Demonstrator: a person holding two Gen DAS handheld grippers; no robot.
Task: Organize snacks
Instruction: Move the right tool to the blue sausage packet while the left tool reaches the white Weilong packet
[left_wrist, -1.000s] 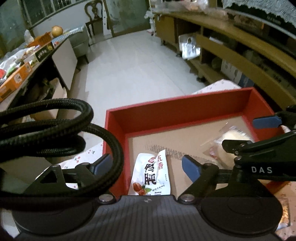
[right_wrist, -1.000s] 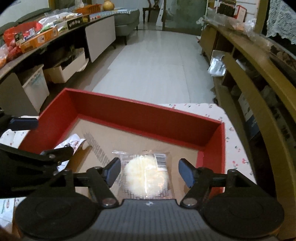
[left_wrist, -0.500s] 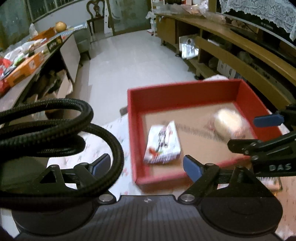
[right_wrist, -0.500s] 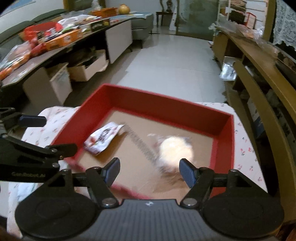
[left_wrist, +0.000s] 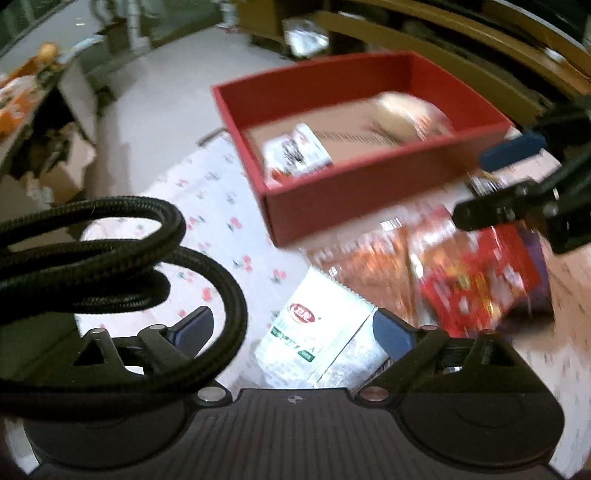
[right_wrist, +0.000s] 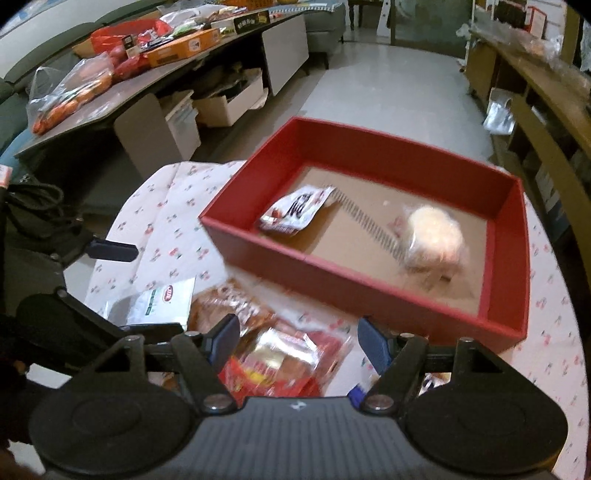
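A red box (left_wrist: 334, 195) (right_wrist: 369, 282) stands on the cherry-print cloth and holds a white snack packet (left_wrist: 295, 151) (right_wrist: 295, 212) and a wrapped pale bun (left_wrist: 406, 114) (right_wrist: 436, 238). In front of the box lie a white and green packet (left_wrist: 314, 332) (right_wrist: 159, 301), an orange packet (left_wrist: 369, 266) (right_wrist: 225, 306) and a red packet (left_wrist: 476, 280) (right_wrist: 280, 365). My left gripper (left_wrist: 293, 330) hangs over the white and green packet, its jaws opening, nothing pressed between them. My right gripper (right_wrist: 297, 338) is open above the red packet.
A black cable (left_wrist: 110, 258) loops across the left wrist view. A long side table (right_wrist: 147, 70) loaded with boxes and bags runs along the left. Wooden shelving (right_wrist: 546, 122) lines the right. Pale floor (right_wrist: 388, 92) lies beyond the box.
Both grippers have pulled back from over the red box to the loose packets in front of it. The left jaws have widened. The packet and bun stay in the box.
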